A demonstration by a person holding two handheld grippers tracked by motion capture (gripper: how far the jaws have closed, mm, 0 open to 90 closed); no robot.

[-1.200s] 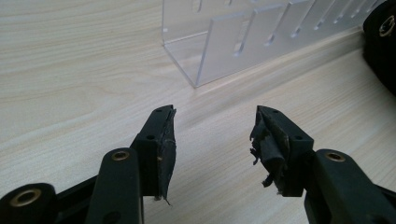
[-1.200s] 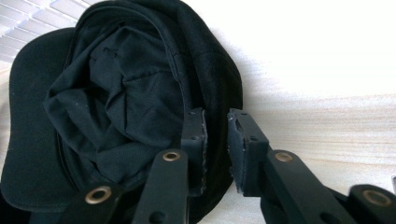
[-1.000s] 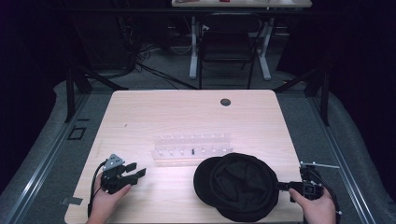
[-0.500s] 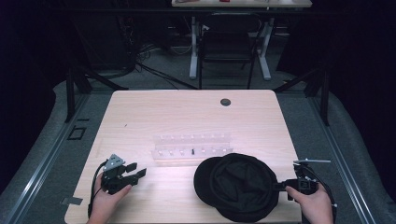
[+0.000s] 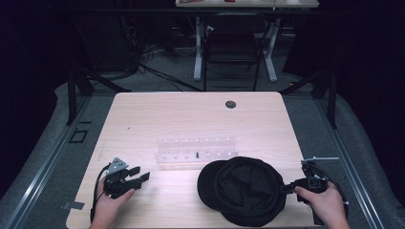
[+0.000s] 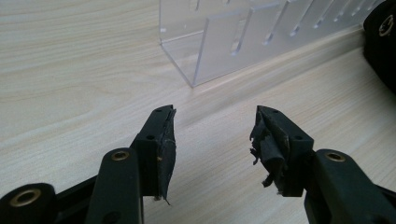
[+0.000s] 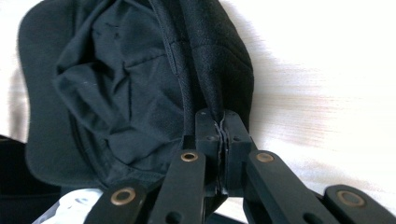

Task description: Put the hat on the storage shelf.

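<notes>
A black cap [image 5: 246,191] lies upside down on the wooden table [image 5: 200,124] at the front right, its inside facing up. My right gripper [image 5: 289,187] is shut on the cap's rear rim; in the right gripper view the jaws pinch the cap [image 7: 140,88] edge at the gripper [image 7: 220,123] tips. My left gripper [image 5: 141,179] rests at the front left, held by a hand, open with nothing between its jaws. In the left gripper view the left gripper [image 6: 212,123] points toward a clear acrylic rack [image 6: 252,37].
The clear acrylic rack [image 5: 196,149] with a row of slots stands mid-table, just behind the cap. A round cable hole [image 5: 230,104] sits near the table's far edge. A chair and desk legs stand beyond the table.
The right hand and its gripper have shifted slightly left and toward the cap, still holding its rim. The left gripper has not moved.
</notes>
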